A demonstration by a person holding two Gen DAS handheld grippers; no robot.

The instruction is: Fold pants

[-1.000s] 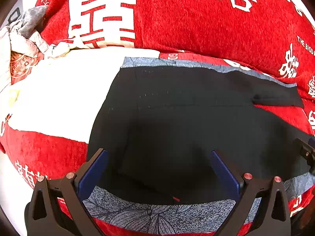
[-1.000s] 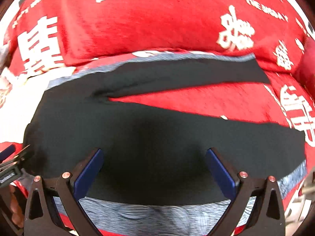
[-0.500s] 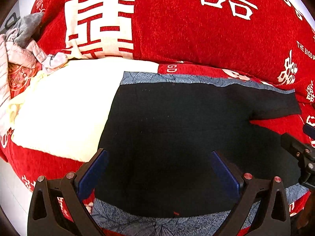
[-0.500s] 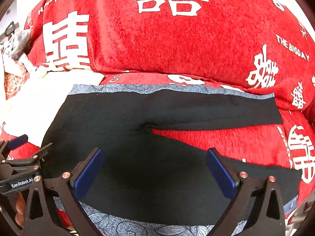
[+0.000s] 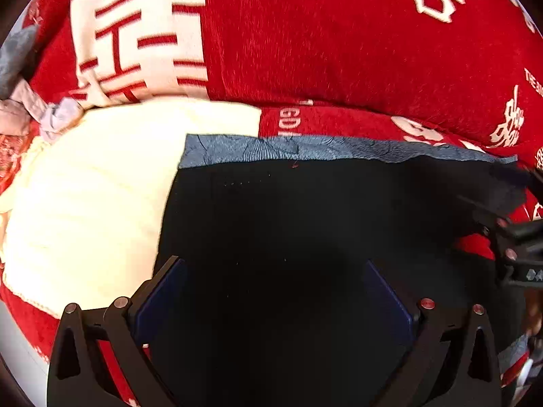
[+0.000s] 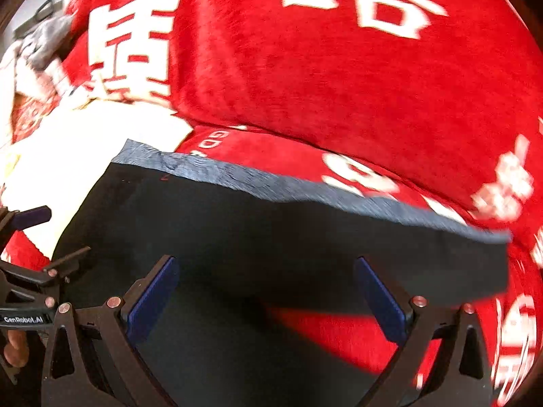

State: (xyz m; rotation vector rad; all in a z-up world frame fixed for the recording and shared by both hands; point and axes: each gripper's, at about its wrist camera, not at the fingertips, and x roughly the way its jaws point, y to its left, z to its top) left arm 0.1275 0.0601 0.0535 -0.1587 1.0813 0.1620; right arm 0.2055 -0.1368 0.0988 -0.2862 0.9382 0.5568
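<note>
Black pants point(image 5: 288, 230) lie spread flat on a red sofa seat, with a blue patterned edge point(image 5: 271, 147) along their far side. In the right wrist view the pants point(image 6: 271, 237) show a far leg running right, with red seat between the legs. My left gripper point(image 5: 275, 291) is open and empty, low over the waist part. My right gripper point(image 6: 264, 291) is open and empty, over the crotch area. The right gripper also shows at the right edge of the left wrist view point(image 5: 516, 237). The left gripper shows at the left edge of the right wrist view point(image 6: 30, 271).
A red sofa back cushion point(image 5: 322, 34) with white characters rises behind the pants. A cream cloth point(image 5: 95, 196) lies left of the pants. A heap of other clothes point(image 5: 20, 101) sits at the far left.
Both grippers have moved forward and lower over the pants, and the right one has come closer to the left. Both stay open and empty. The pants have not moved.
</note>
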